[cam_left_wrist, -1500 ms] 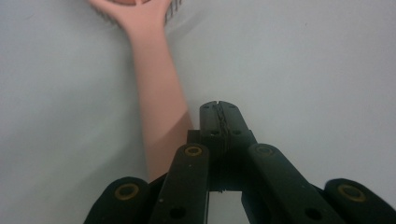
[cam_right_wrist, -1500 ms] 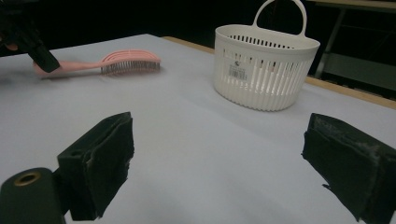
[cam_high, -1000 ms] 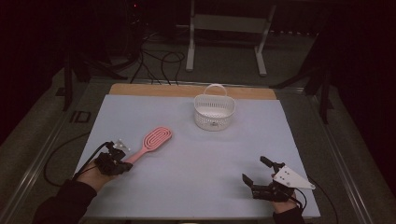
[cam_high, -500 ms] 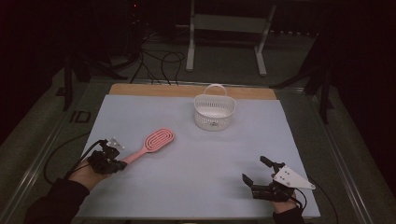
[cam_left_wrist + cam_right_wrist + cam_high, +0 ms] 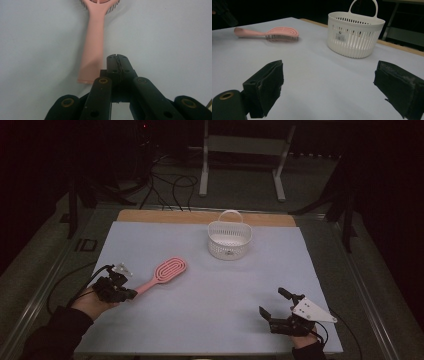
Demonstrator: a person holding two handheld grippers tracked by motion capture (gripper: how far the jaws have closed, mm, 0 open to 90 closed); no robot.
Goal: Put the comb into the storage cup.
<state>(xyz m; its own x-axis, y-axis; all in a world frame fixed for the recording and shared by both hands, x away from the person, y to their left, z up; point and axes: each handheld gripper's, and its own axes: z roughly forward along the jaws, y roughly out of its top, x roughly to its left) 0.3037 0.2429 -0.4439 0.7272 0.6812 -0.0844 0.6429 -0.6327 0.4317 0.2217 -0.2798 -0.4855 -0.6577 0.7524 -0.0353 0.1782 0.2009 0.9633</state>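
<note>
Pink hairbrush lying flat, long axis diagonal, head twd basket, handle end just beside left gripper, its 2 jaws pressed together on nothing, right gripper jaws spread wide, empty.

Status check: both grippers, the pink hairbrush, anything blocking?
Left gripper shut, empty, beside the pink hairbrush handle end. Right gripper open, empty, parked near table edge. Brush flat on mat, white basket well behind; nothing in the way.

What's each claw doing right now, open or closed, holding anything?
Left claw: closed, empty, beside the pink hairbrush handle.
Right claw: open, empty.
</note>
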